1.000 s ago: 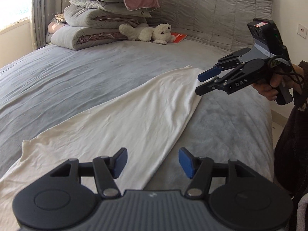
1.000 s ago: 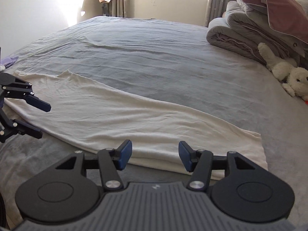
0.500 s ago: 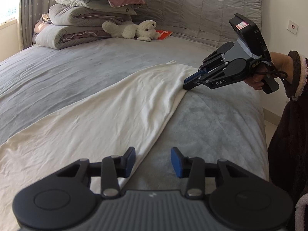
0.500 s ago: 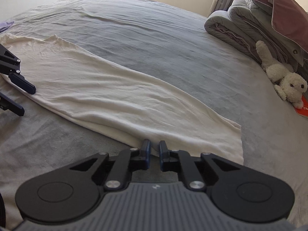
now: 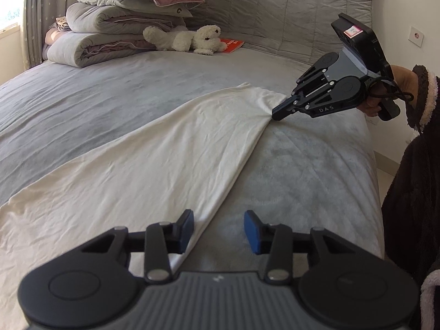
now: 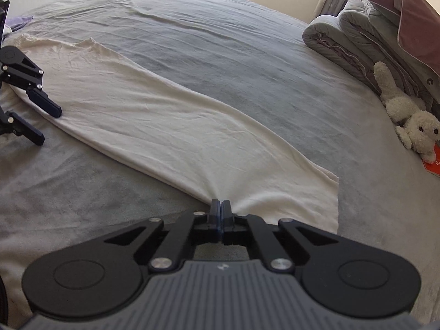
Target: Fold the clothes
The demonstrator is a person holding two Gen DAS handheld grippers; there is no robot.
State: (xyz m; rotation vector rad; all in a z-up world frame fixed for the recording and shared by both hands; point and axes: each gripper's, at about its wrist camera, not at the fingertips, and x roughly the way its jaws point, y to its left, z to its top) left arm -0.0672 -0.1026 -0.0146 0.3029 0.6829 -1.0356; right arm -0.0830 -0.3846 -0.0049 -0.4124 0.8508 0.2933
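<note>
Cream cloth [image 5: 143, 165]: one long, thin, softly creased garment, folded to a tapering band and laid flat across the grey bed [image 5: 82, 104], running from 7 o'clock to 1 o'clock in the left wrist view. Right gripper [image 6: 220, 209]: clenched on the cloth's near edge, fabric puckering in radial creases at the pinch. Left gripper [image 5: 218, 227]: jaws apart, astride the cloth's long edge, blue pads [image 5: 187, 227] not pressing it. Left wrist view only: quilted grey headboard [image 5: 275, 8], wall socket [image 5: 415, 36], a hand [image 5: 396, 82] in a dark fleece-cuffed sleeve [image 5: 423, 96], lettering "DAS" on the right gripper's body. Right wrist view only: the cloth's far ragged end at 10 o'clock. Both views: stacked grey and mauve bedding [image 5: 110, 22], white plush dog [image 5: 192, 40], red booklet [image 5: 232, 45], its print unreadable.
</note>
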